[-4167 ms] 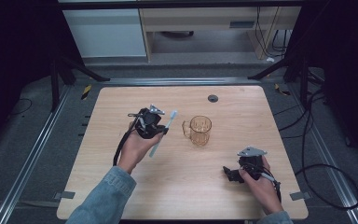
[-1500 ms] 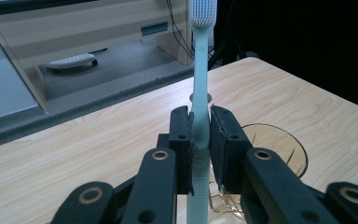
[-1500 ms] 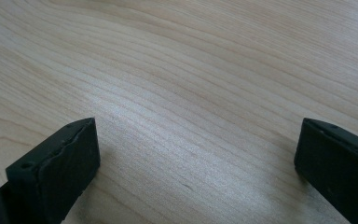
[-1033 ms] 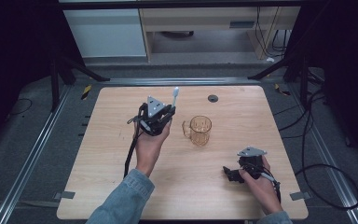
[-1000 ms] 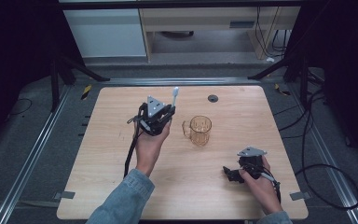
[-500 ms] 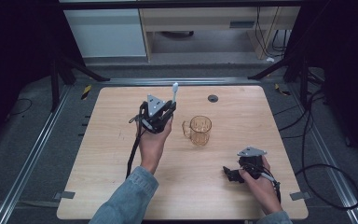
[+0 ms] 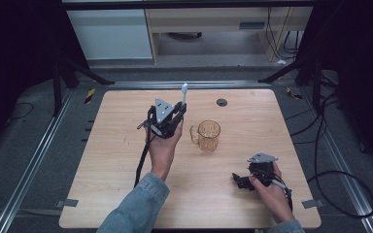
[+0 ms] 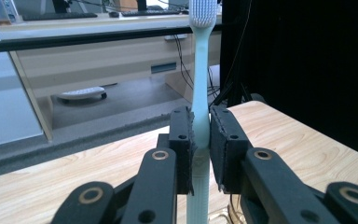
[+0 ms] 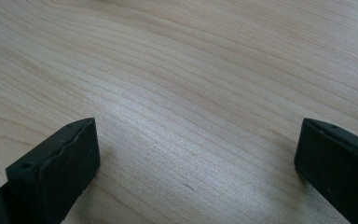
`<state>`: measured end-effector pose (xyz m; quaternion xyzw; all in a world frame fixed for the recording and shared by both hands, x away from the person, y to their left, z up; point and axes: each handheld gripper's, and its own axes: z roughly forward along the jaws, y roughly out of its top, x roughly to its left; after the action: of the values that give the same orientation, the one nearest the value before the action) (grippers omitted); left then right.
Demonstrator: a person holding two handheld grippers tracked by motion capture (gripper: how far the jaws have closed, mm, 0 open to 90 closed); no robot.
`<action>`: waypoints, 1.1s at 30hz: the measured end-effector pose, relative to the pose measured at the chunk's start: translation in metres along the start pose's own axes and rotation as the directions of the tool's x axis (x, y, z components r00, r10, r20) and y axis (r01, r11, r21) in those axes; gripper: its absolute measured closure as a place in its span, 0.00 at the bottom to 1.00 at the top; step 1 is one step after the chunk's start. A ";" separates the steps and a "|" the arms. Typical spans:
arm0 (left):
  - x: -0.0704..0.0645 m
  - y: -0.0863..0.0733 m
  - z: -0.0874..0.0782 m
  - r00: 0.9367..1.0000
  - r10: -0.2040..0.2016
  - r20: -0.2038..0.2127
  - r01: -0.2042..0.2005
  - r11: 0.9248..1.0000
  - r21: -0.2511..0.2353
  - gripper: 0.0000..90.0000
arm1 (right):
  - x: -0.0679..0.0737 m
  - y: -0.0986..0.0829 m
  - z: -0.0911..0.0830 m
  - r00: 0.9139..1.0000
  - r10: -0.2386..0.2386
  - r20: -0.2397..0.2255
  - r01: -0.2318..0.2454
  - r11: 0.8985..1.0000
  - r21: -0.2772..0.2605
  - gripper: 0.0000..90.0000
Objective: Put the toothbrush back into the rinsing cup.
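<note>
A pale blue-green toothbrush [image 8: 199, 93] stands upright with its white bristle head at the top, and my left gripper [image 8: 200, 140] is shut on its handle. In the high view that left gripper [image 7: 175, 116] is held above the table left of a clear amber mug [image 7: 208, 135], with the toothbrush [image 7: 184, 93] pointing up and away. The mug stands upright near the table's middle, handle to its left. My right gripper [image 7: 240, 180] rests low on the wooden table [image 7: 102, 160] at the front right. Its jaws stand wide apart over bare wood in the right gripper view [image 9: 196, 158].
A small dark round grommet [image 7: 222, 102] sits in the table near its far edge. Black cables [image 7: 340, 189] trail off the right side. Metal rails run along both sides of the table, and a cabinet [image 7: 111, 34] stands behind it.
My left gripper has lifted the toothbrush and turned it from a slant near the table to nearly upright, moving slightly toward the far side. The right gripper and mug have stayed still.
</note>
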<state>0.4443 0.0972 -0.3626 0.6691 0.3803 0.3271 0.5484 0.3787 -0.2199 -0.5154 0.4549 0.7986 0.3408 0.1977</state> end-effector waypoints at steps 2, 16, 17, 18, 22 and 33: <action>0.000 0.000 0.000 1.000 -0.002 -0.001 0.002 1.000 -0.007 0.88 | 0.000 0.000 0.000 1.000 0.000 0.000 0.000 1.000 0.000 0.00; -0.003 0.005 -0.002 1.000 -0.016 -0.025 0.014 0.997 -0.077 0.88 | 0.000 0.000 0.000 1.000 0.000 0.000 0.000 1.000 0.000 0.00; -0.004 0.005 -0.002 0.999 -0.021 -0.025 0.019 0.996 -0.085 0.88 | 0.000 0.000 0.000 1.000 0.000 0.000 0.000 1.000 0.000 0.00; -0.004 0.005 -0.002 0.999 -0.020 -0.026 0.017 0.996 -0.090 0.88 | 0.000 0.000 0.000 1.000 0.000 -0.001 0.000 1.000 0.001 0.00; -0.005 0.006 -0.003 0.999 -0.022 -0.036 0.018 0.994 -0.106 0.88 | 0.000 0.000 0.000 1.000 0.000 -0.002 0.000 1.000 0.001 0.00; -0.012 0.005 0.002 0.999 -0.030 -0.031 0.026 0.991 -0.130 0.88 | 0.000 0.000 0.000 1.000 -0.003 -0.004 0.003 1.000 0.001 0.00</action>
<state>0.4402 0.0850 -0.3581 0.6212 0.3764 0.3543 0.5891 0.3785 -0.2197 -0.5153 0.4528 0.8000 0.3411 0.1964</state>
